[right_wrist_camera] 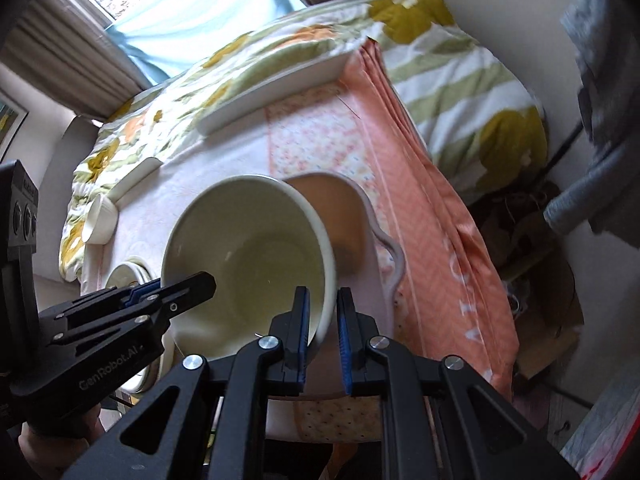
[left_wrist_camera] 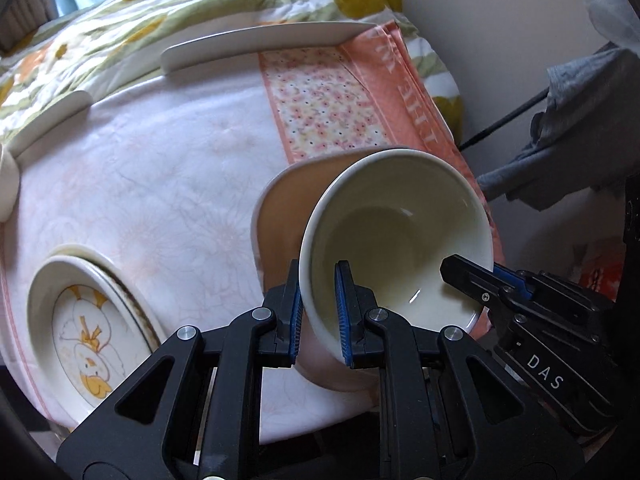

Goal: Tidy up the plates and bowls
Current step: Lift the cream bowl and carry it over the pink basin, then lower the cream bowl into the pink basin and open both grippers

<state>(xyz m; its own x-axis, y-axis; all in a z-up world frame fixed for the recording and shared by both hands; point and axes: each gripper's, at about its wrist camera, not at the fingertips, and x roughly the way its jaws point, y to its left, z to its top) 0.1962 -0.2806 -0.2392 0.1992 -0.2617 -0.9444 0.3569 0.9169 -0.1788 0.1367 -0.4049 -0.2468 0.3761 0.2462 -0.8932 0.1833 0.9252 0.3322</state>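
Cream bowl [left_wrist_camera: 396, 236] held tilted above the pink cloth [left_wrist_camera: 160, 184], over a tan-lined bowl [left_wrist_camera: 288, 208]. Left hand-held gripper [left_wrist_camera: 318, 312] pinches its near rim, one finger inside, one outside. Right hand-held gripper [right_wrist_camera: 323, 332] straddles the opposite rim, narrow, outer pad not clearly touching. Duck plate [left_wrist_camera: 86, 344] sits left on the cloth; long white plate [left_wrist_camera: 264, 42] at far edge.

The cream bowl [left_wrist_camera: 400, 232] hides most of the peach dish [left_wrist_camera: 288, 216] behind it.
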